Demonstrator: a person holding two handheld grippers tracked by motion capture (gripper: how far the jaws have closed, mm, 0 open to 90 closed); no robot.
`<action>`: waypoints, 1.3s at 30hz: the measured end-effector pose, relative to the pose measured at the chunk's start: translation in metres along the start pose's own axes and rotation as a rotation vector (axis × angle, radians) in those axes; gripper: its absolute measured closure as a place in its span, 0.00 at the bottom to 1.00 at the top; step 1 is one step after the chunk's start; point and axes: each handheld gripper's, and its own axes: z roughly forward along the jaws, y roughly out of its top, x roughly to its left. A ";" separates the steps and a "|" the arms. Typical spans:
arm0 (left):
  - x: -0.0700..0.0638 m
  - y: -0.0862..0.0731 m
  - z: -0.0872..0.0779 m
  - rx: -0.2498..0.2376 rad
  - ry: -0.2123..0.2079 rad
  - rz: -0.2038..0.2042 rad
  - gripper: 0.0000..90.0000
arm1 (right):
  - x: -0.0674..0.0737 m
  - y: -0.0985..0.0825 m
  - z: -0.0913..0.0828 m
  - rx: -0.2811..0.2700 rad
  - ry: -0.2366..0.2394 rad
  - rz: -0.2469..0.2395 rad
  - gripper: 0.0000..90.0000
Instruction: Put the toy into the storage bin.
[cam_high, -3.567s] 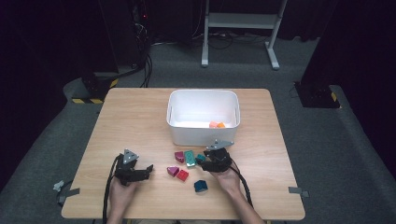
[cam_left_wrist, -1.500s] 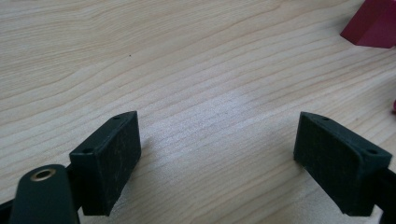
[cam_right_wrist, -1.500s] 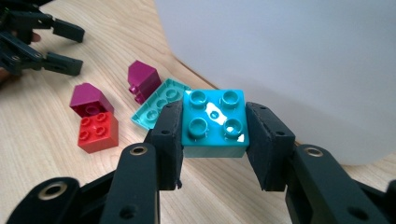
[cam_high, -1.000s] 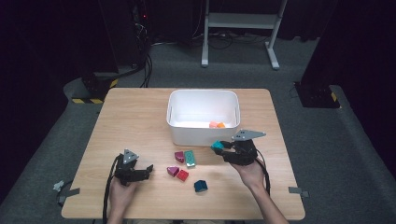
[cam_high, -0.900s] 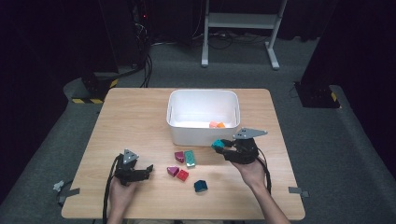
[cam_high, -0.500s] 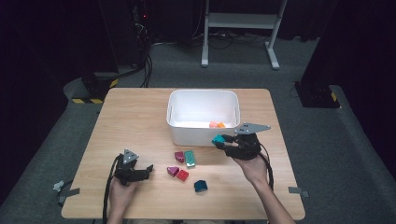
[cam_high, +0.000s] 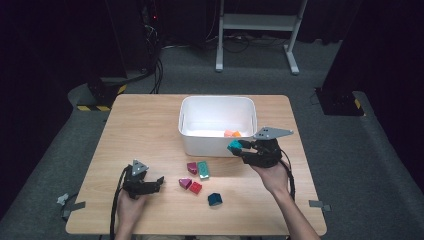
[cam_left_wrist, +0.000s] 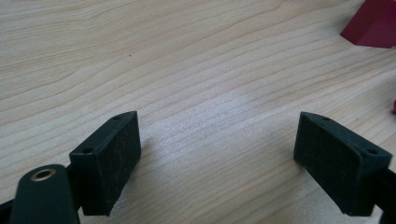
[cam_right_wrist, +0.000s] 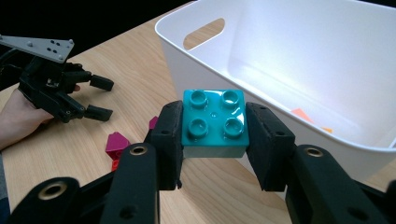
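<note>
Since the earlier frame, right gripper has lifted the teal brick off the table to the white bin's near right corner. Jaws clamp its side faces, studs up, leaving the underside free for dropping. Brick is square; no long axis. Left gripper rests open, empty.

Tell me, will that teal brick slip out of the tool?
Probably not: the right tool squeezes the teal brick on two flat sides. It looks hard and likely light. Its glossy top hints it could slide if the grip loosens.
</note>
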 end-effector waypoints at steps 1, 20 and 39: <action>0.000 0.000 0.000 0.000 0.000 0.000 0.17 | 0.001 0.001 0.000 0.001 -0.002 -0.002 0.66; 0.000 0.000 0.000 0.000 0.000 0.000 0.17 | -0.003 0.027 -0.006 -0.016 -0.004 -0.010 0.65; 0.000 0.000 0.000 0.000 0.000 -0.001 0.17 | -0.018 0.054 0.010 0.030 -0.029 0.009 0.65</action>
